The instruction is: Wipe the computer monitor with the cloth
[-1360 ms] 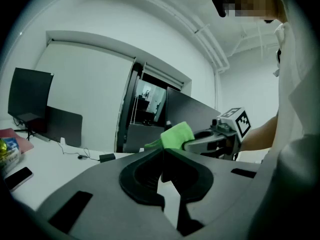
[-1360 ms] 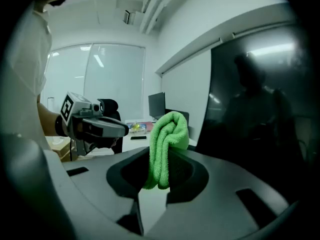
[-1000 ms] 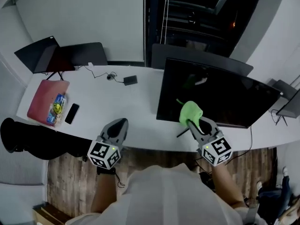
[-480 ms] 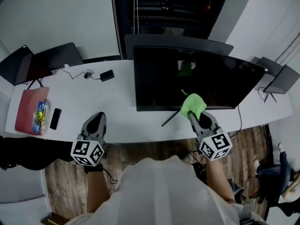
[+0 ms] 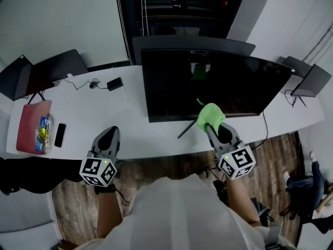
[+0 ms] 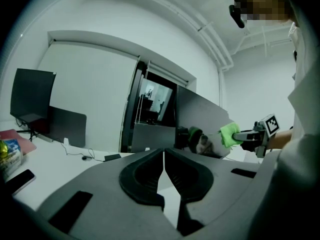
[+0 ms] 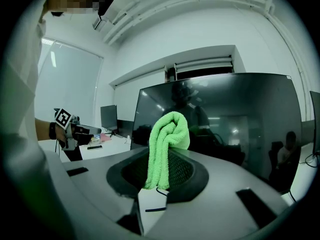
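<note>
A large black computer monitor (image 5: 208, 82) stands on the white desk (image 5: 104, 124), its dark screen (image 7: 225, 119) filling the right gripper view. My right gripper (image 5: 212, 125) is shut on a folded green cloth (image 5: 210, 115), which sticks up between the jaws (image 7: 167, 146) and sits just in front of the screen's lower edge. The left gripper (image 5: 108, 138) hovers over the desk's front edge, left of the monitor, jaws shut with nothing between them (image 6: 164, 170). From the left gripper view the cloth (image 6: 229, 134) shows beside the screen's edge.
On the desk's left end lie a pink folder (image 5: 32, 124) with a snack packet and a black phone (image 5: 60, 135). A laptop (image 5: 21, 74), another dark monitor (image 5: 60, 64), a cable and a small black box (image 5: 114, 83) sit farther back. More screens (image 5: 309, 79) stand at the right.
The head view has shifted a little, so the monitor sits more centred. My right gripper with the cloth has stayed at the screen's lower edge; the left gripper has barely moved.
</note>
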The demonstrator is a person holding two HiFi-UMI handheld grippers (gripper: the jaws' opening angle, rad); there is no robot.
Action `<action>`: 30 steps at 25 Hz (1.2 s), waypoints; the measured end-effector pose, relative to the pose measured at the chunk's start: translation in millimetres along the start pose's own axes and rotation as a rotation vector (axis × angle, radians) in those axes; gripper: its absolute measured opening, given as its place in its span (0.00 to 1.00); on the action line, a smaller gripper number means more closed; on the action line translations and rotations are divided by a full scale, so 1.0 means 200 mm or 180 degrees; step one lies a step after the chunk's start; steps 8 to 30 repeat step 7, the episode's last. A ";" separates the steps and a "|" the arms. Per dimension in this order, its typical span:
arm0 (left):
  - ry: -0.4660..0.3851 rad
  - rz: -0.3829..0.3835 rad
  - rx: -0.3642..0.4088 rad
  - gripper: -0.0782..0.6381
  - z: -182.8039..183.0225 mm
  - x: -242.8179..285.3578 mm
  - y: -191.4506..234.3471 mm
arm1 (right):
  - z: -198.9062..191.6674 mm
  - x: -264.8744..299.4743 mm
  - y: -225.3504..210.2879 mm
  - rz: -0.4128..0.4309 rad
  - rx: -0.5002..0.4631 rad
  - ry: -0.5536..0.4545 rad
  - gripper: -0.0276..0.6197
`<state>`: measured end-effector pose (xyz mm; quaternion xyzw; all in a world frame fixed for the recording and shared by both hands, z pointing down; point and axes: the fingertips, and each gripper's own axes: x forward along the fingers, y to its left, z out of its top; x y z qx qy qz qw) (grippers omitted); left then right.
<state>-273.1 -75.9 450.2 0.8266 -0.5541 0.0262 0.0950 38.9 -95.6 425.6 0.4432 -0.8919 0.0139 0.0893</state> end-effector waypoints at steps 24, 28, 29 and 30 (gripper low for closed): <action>-0.0038 -0.0079 0.0004 0.14 0.00 0.04 -0.06 | -0.01 -0.05 -0.02 -0.0072 0.0005 -0.0019 0.15; -0.0038 -0.0079 0.0004 0.14 0.00 0.04 -0.06 | -0.01 -0.05 -0.02 -0.0072 0.0005 -0.0019 0.15; -0.0038 -0.0079 0.0004 0.14 0.00 0.04 -0.06 | -0.01 -0.05 -0.02 -0.0072 0.0005 -0.0019 0.15; -0.0038 -0.0079 0.0004 0.14 0.00 0.04 -0.06 | -0.01 -0.05 -0.02 -0.0072 0.0005 -0.0019 0.15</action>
